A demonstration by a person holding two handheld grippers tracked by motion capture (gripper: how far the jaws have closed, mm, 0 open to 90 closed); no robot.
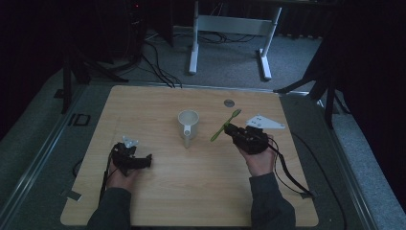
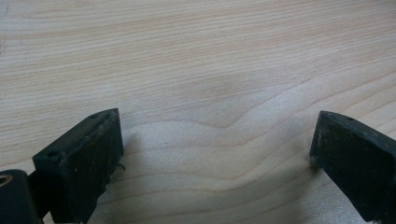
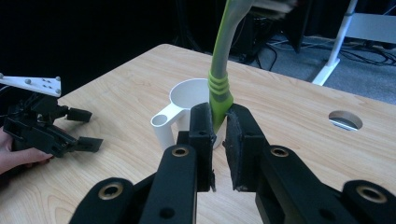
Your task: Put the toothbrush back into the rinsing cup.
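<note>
Right gripper [image 3: 218, 122]: jaws closed on the handle end of a green toothbrush [image 3: 220, 70], gripped between the two black pads. Toothbrush shaft rising up and away from the jaws in the right gripper view; in the high view, lying as a slanted green line [image 1: 225, 125] just right of the cup, head end toward the far edge of the table. Bristle end blurred in the right gripper view (detail not readable).

White cup [image 1: 187, 123] with a side handle: upright near the centre of the wooden table [image 1: 158, 201], mouth open upward, handle pointing toward the person. Located directly beyond the right jaws in the right gripper view [image 3: 182, 112], close behind the gripped toothbrush end; contact between cup and toothbrush not determinable.

Left gripper [image 1: 139, 162]: resting low on the near left part of the table, well apart from the cup. Jaws spread wide, bare wood grain between them in the left gripper view [image 2: 215, 140], nothing held.

Surroundings: round cable hole [image 1: 229, 102] in the tabletop beyond the cup, toward the far edge. White desk frame [image 1: 230, 28] standing on the grey floor behind the table, cables trailing nearby. Path between toothbrush and cup mouth unobstructed.
</note>
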